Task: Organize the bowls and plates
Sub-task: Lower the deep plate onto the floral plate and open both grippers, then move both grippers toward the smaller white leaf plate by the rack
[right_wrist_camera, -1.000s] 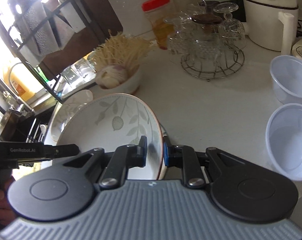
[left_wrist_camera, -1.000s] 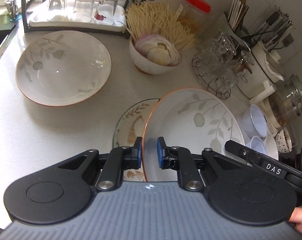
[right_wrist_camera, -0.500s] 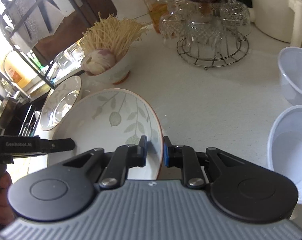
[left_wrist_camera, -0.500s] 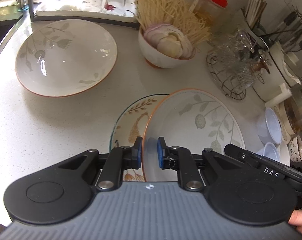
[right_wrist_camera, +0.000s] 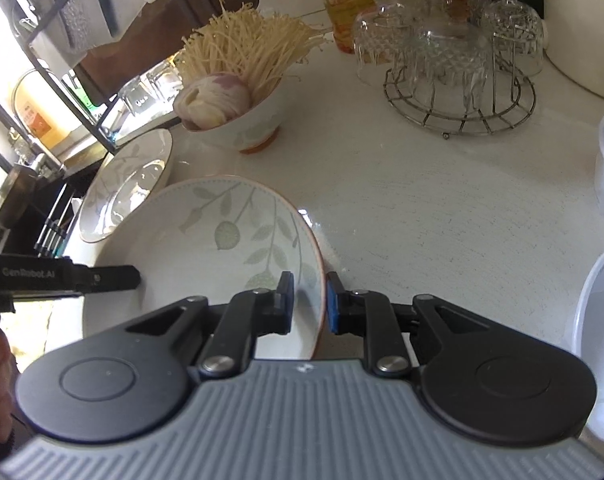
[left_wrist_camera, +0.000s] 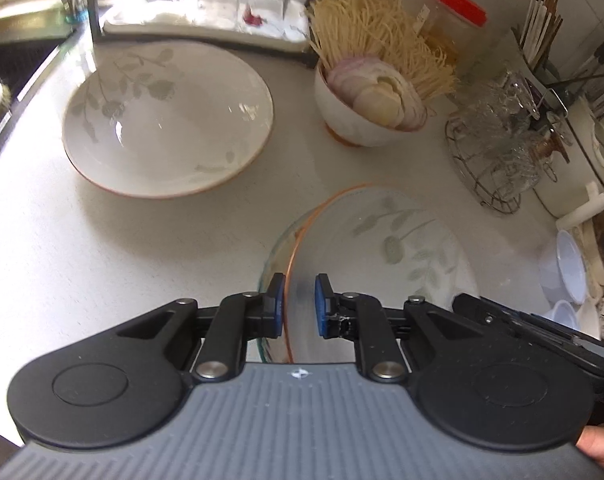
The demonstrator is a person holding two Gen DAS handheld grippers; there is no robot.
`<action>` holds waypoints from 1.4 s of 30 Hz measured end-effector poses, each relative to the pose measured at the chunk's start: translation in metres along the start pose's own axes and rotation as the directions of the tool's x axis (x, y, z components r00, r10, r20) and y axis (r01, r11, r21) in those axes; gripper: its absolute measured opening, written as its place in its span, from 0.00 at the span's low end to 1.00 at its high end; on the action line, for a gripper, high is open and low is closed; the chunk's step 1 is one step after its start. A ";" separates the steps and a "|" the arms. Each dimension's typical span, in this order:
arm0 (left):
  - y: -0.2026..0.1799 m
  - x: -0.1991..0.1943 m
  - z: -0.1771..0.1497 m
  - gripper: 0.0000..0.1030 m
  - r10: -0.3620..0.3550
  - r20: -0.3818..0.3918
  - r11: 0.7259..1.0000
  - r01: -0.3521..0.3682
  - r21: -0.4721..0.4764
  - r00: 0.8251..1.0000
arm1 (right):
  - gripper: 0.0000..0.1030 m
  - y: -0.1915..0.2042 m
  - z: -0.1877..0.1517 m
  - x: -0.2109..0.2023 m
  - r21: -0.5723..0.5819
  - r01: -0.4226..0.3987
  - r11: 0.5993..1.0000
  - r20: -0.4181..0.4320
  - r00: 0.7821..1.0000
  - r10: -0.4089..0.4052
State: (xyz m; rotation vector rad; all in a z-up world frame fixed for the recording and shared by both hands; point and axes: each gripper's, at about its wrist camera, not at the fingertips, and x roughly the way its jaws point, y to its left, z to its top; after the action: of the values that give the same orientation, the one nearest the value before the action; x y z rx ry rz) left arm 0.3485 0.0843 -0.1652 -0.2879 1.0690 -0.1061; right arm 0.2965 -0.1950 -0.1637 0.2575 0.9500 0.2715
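While the leaf-patterned bowl [right_wrist_camera: 222,256] hangs between the two tools, lifted above the middle of the counter [left_wrist_camera: 142,248], each rim is straddled by a pair of blue pads. The right gripper [right_wrist_camera: 309,302] has its jaws narrow around the bowl's right rim, the outer pad touching the orange edge; whether the inner one presses is unclear. The left gripper [left_wrist_camera: 298,304] brackets the opposite rim, also narrow, with a small gap visible at the right pad. A glass plate [left_wrist_camera: 272,256] shows just under and left of the bowl. Toward the back left of the counter sits a matching wide bowl [left_wrist_camera: 168,120], the likely stacking target. Behind it, near the back edge, stands a small bowl of noodles and onion [left_wrist_camera: 365,116]; at the right, a wire rack of glasses [right_wrist_camera: 457,64].

Judging by those thin rim grips, a tilt or uneven pull could let the glazed bowl slip and strike the plate.
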 end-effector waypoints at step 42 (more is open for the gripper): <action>-0.055 -0.133 0.009 0.26 -0.080 0.273 0.990 0.043 0.138 0.959 | 0.20 0.038 0.034 -0.102 -0.098 -0.068 0.993 0.234 0.968 0.089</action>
State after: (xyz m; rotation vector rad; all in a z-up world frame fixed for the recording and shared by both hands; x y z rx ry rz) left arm 0.2953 0.0626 -0.0331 -0.2107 0.7696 -0.1855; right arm 0.2637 -0.1973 -0.0545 0.2400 0.6896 0.3467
